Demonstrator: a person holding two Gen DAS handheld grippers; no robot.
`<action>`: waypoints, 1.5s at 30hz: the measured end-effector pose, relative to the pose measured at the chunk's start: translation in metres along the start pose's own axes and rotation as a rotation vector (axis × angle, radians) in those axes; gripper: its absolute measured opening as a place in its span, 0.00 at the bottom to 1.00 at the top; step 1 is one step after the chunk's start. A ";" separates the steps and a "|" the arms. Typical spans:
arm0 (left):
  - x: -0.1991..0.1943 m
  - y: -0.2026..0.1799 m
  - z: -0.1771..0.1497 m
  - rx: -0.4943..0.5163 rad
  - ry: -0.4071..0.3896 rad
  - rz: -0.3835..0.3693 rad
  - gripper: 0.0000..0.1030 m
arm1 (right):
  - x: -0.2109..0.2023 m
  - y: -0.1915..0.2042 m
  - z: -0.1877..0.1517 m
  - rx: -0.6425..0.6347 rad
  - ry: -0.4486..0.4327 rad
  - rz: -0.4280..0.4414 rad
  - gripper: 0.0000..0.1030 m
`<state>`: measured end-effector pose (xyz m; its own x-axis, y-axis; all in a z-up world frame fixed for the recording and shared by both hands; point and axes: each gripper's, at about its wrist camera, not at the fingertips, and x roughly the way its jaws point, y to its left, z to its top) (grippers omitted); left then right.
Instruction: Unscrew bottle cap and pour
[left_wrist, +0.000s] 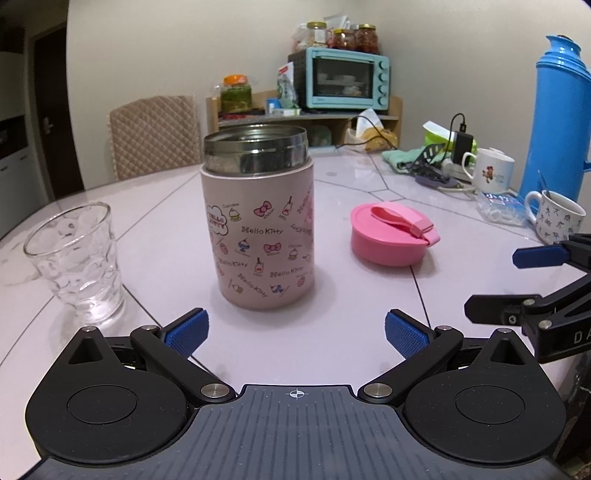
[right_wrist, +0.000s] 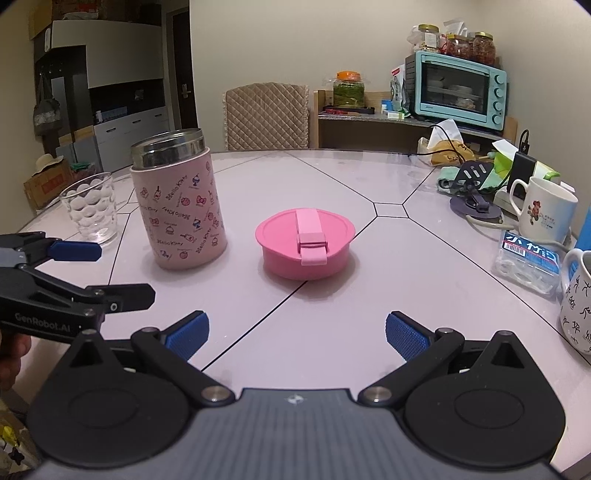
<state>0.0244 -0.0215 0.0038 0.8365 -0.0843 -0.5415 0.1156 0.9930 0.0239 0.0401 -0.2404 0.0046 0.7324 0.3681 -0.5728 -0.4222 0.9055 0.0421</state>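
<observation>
The left gripper (left_wrist: 295, 334) hangs low over the table (left_wrist: 332, 317) with its blue pads spread wide and nothing between them. Straight ahead of it, a little beyond the fingertips, the pink bottle (left_wrist: 258, 229) stands upright with its steel mouth uncovered. Ahead and to the left of this gripper, near the bottle but apart from it, stands a clear glass (left_wrist: 79, 260), upright. Ahead and to the right lies the pink cap (left_wrist: 391, 234), flat on the table and well apart from the bottle. The right gripper (right_wrist: 297, 334) is likewise spread wide and holds nothing; the cap (right_wrist: 304, 243) sits directly ahead of it, clear of the fingertips, strap side up. From this gripper the bottle (right_wrist: 181, 203) is ahead and to the left, with the glass (right_wrist: 90, 206) further left and just behind it. Each gripper shows at the edge of the other's view: the right one at the right edge of the left wrist view, the left one at the left edge of the right wrist view. Further to the right of the right gripper stand two white mugs (right_wrist: 543, 210), and a blue flask (left_wrist: 561, 118) rises behind them in the left wrist view.
</observation>
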 end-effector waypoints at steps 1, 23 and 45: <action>-0.001 0.000 0.000 -0.001 -0.003 0.003 1.00 | 0.000 0.000 0.000 0.000 0.000 0.000 1.00; -0.012 0.001 -0.008 -0.053 -0.017 0.008 1.00 | -0.009 -0.001 -0.003 0.010 -0.028 0.010 1.00; -0.009 -0.002 -0.007 -0.064 -0.026 -0.005 1.00 | -0.008 -0.004 -0.004 0.018 -0.037 0.009 1.00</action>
<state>0.0133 -0.0219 0.0025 0.8498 -0.0907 -0.5193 0.0860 0.9957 -0.0331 0.0338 -0.2478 0.0051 0.7479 0.3838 -0.5416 -0.4195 0.9056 0.0624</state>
